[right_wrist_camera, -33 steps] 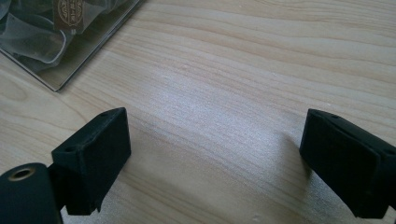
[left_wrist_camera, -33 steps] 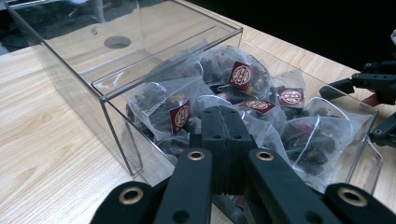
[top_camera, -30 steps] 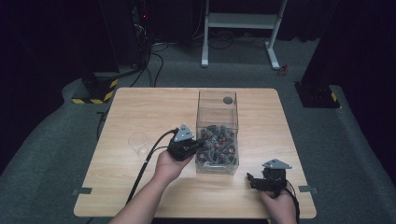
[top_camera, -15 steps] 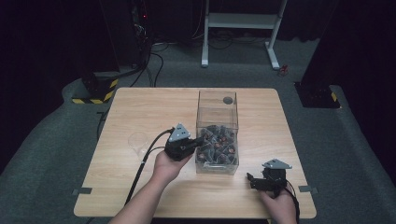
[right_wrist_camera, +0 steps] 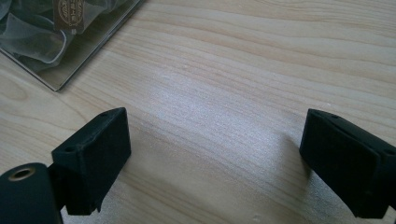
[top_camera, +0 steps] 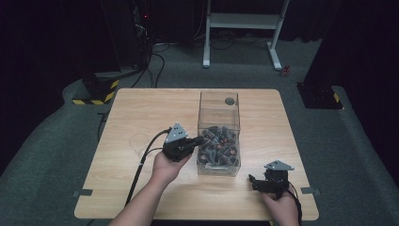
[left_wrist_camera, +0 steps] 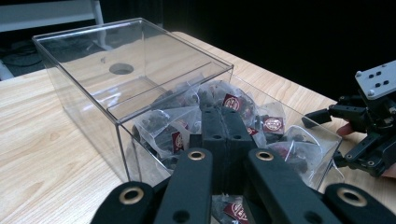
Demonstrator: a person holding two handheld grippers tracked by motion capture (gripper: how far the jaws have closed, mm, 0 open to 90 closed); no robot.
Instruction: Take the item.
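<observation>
I kept my left tool (left_wrist_camera: 224, 122), jaws pressed together, at the clear plastic box (top_camera: 219, 136) of tea sachets (left_wrist_camera: 233, 103) mid-counter; better to spread before dipping in. Right tool (right_wrist_camera: 215, 163) rested spread.

From my left gripper view, the closed jaws of the left gripper (left_wrist_camera: 223, 122) cover the tea bags (left_wrist_camera: 163, 130) behind them, so I can't tell if one is pinched. At 3 o'clock the right gripper (left_wrist_camera: 369, 123) is cut off. The bag labels (left_wrist_camera: 231, 101) are too small to read.
</observation>
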